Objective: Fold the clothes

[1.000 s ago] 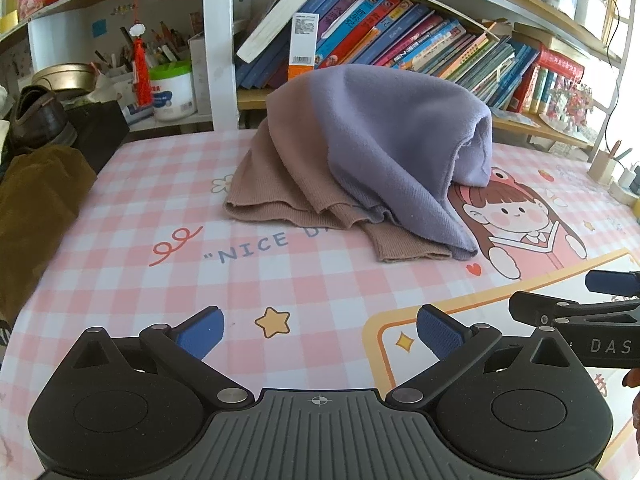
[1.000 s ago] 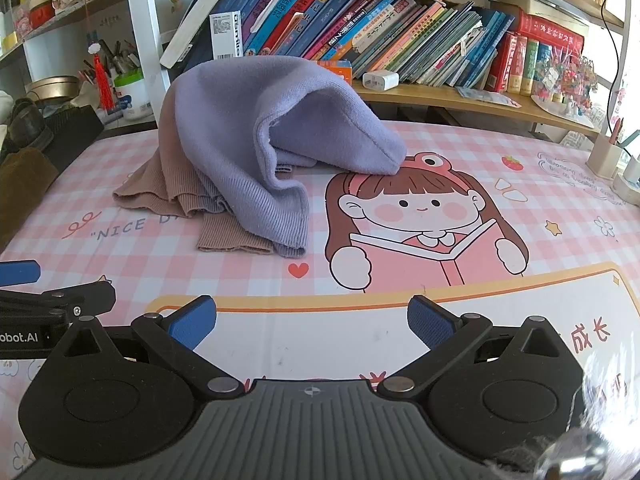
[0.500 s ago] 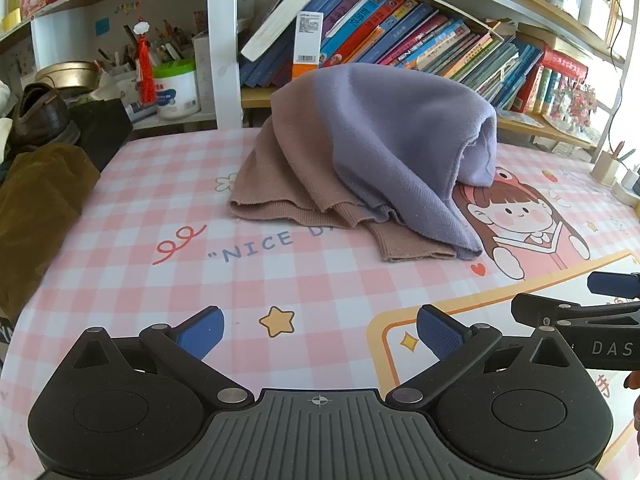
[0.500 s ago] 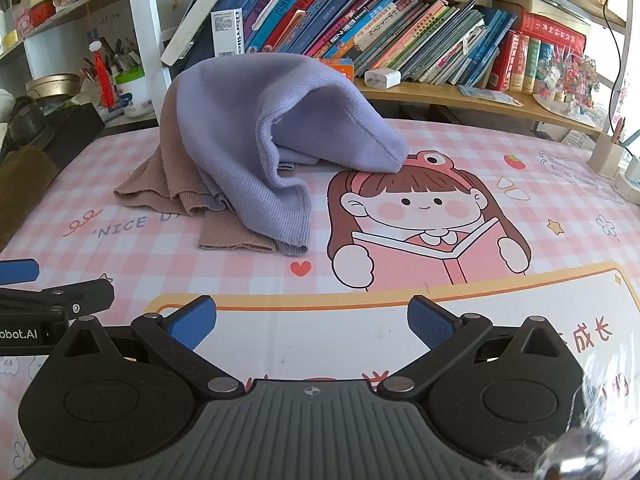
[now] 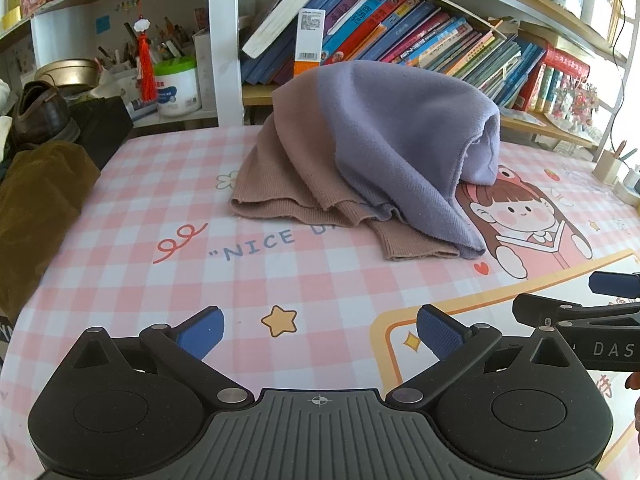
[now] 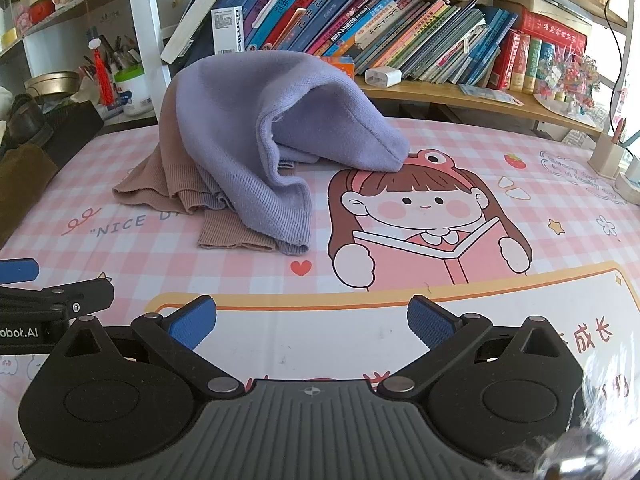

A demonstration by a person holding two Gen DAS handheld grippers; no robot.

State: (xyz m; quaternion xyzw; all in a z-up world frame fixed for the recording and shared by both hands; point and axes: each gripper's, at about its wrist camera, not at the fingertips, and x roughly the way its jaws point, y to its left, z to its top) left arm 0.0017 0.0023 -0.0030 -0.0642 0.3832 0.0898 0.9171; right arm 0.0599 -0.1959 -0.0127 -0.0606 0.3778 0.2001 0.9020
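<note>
- The left gripper (image 5: 318,332) and the right gripper (image 6: 312,322) are being held low over the pink checked tablecloth (image 5: 132,184), side by side; across the last second the view is being shifted only slightly toward the clothes.
- The jaws of both grippers are being kept spread wide, and nothing is being held between the blue pads (image 5: 200,332).
- The clothes are being left untouched in a heap near the bookshelf (image 6: 460,92): a purple knit garment (image 5: 400,136) is being draped over a brown ribbed garment (image 5: 280,184), well apart from both grippers.
- Since the heap is unchanged, folding is being judged as not yet begun; an approach is probably being started.
- 2 separate garments are likely being faced, so separating them may be needed first.
</note>
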